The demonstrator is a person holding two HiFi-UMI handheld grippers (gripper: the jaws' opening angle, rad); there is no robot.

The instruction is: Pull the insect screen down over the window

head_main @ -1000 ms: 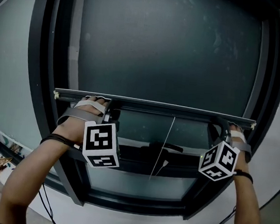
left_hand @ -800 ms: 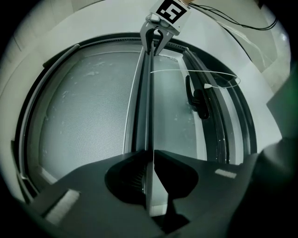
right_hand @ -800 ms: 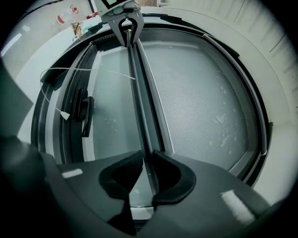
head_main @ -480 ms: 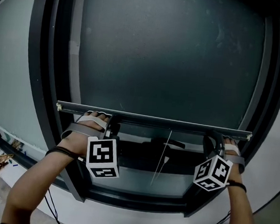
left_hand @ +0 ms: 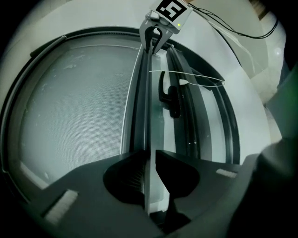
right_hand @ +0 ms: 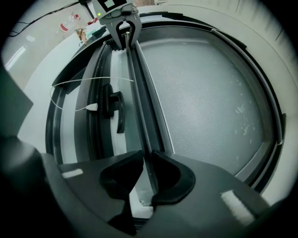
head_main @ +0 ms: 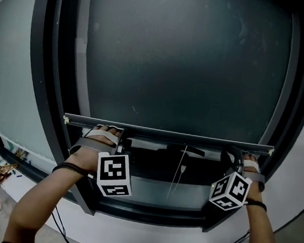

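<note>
The insect screen hangs low over the window, its grey mesh covering nearly the whole pane inside the dark window frame. Its pull bar lies level, a little above the bottom rail, and the strip below it is uncovered. In that strip sit the black window handle and a thin white cord that hangs from the middle of the bar.

The left gripper is at the bar's left end. Its jaws are opening, with the bar's thin edge between them and a sliver of gap showing on one side. The right gripper is at the right end, its jaws closed nearly together and pinching the bar's edge. Both grippers reach up to the bar from below, well apart, and the cord hangs between them.
</note>
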